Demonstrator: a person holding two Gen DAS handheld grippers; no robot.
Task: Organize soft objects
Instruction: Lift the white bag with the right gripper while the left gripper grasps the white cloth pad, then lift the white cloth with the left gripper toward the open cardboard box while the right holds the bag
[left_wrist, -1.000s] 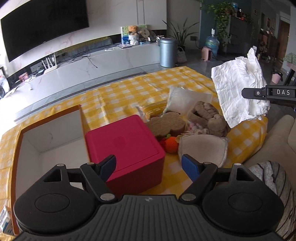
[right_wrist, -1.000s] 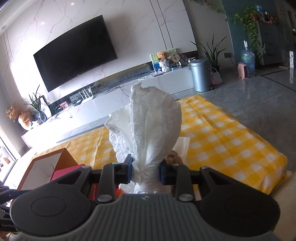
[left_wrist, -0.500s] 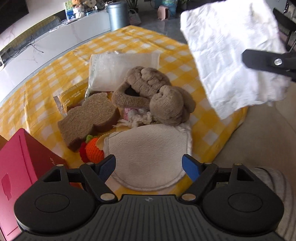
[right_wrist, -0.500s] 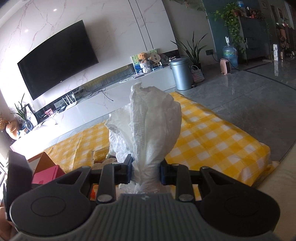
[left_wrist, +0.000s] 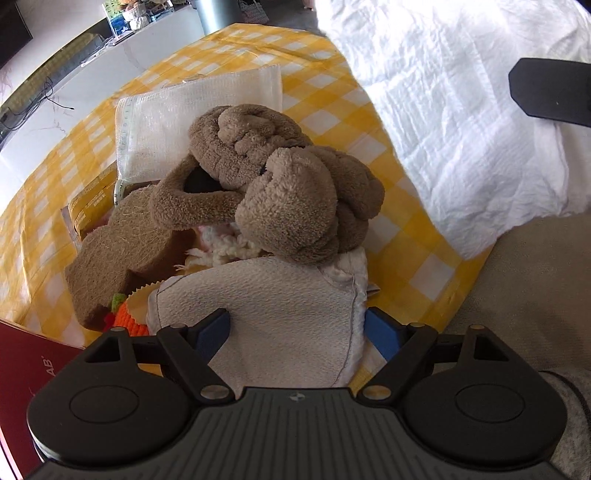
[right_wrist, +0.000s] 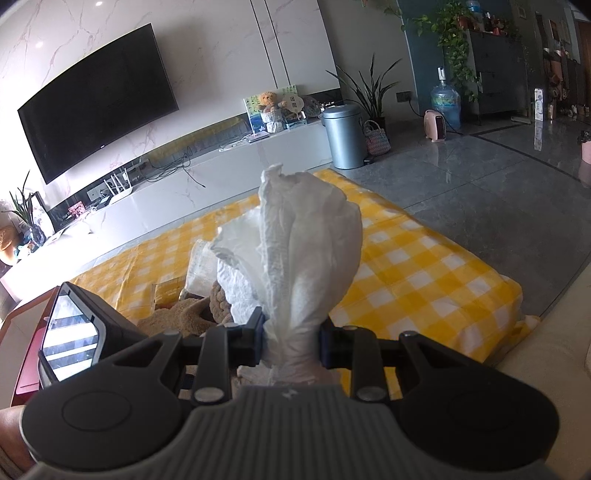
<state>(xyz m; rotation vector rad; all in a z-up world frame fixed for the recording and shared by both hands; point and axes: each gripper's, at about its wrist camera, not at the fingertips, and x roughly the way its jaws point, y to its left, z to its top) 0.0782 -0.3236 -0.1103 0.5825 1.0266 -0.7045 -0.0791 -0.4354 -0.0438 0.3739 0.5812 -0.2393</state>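
Observation:
My left gripper (left_wrist: 295, 334) is open, its blue pads on either side of a round cream pad (left_wrist: 266, 302) at the near end of a pile of soft things. Behind it lie a brown knotted plush (left_wrist: 280, 184), a brown fibre sponge (left_wrist: 114, 254), an orange knitted toy (left_wrist: 129, 319) and a white mesh bag (left_wrist: 192, 110). My right gripper (right_wrist: 291, 341) is shut on a white cloth (right_wrist: 299, 243), held above the yellow checked table (right_wrist: 413, 266). The cloth also hangs at the upper right of the left wrist view (left_wrist: 461, 122).
A red box (left_wrist: 26, 376) stands at the left edge of the left wrist view. A beige sofa (left_wrist: 528, 288) lies to the right of the table. A TV console (right_wrist: 221, 162) and a metal bin (right_wrist: 345, 134) stand beyond the table.
My left gripper has swung right from the red box and moved down and in to the pile, ending around the cream pad. The right gripper still holds the white cloth aloft.

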